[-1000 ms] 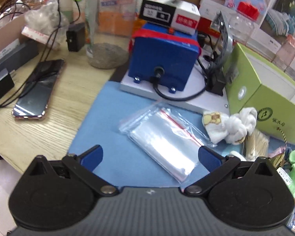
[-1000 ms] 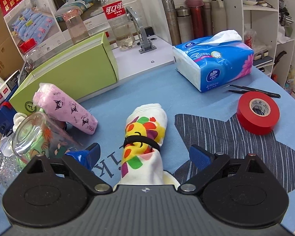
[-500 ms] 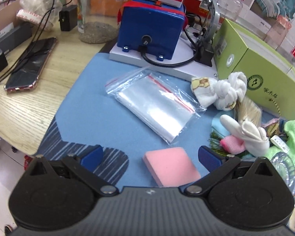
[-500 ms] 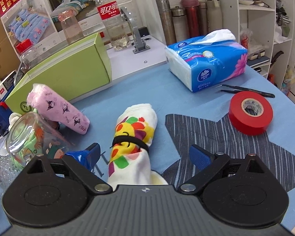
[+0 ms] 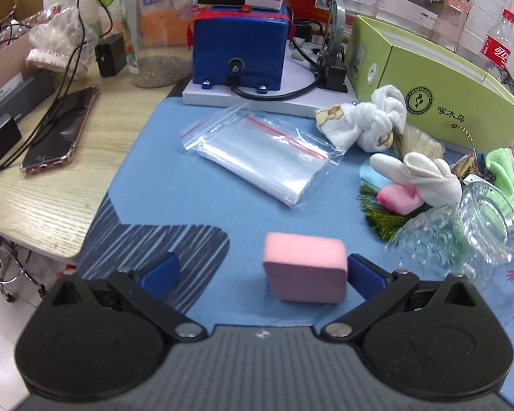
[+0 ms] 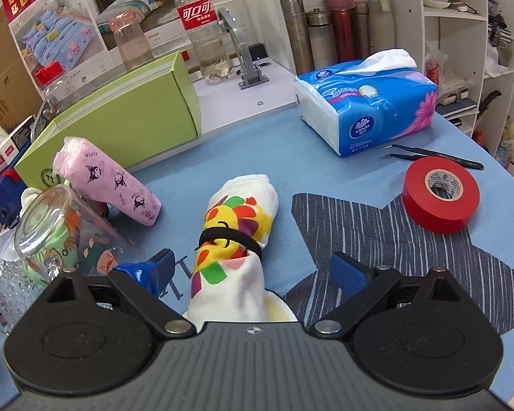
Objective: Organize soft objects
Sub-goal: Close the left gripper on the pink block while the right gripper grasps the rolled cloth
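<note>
A pink sponge [image 5: 305, 271] lies on the blue mat between my left gripper's [image 5: 262, 271] open fingers, close against the right finger [image 5: 361, 271]. A knotted white cloth [image 5: 366, 121], a white and pink sock bundle [image 5: 416, 179] and a green cloth [image 5: 505, 171] lie to the right. My right gripper [image 6: 253, 271] is open, with a rolled white towel with colourful print [image 6: 236, 229], tied by a black band, lying between its fingers. A rolled pink cloth [image 6: 106, 179] lies to the left.
A clear zip bag [image 5: 262, 156], blue machine [image 5: 240, 46], green box [image 5: 428, 96], phone [image 5: 60, 128] and glass jars [image 5: 462, 236] surround the left gripper. A tissue pack [image 6: 366, 101], red tape roll [image 6: 440, 193], tweezers [image 6: 435, 154] and glass jar [image 6: 61, 236] surround the right.
My left gripper has drawn back and turned right, so the pink sponge has come into view and now sits between its fingers. The right gripper has barely shifted.
</note>
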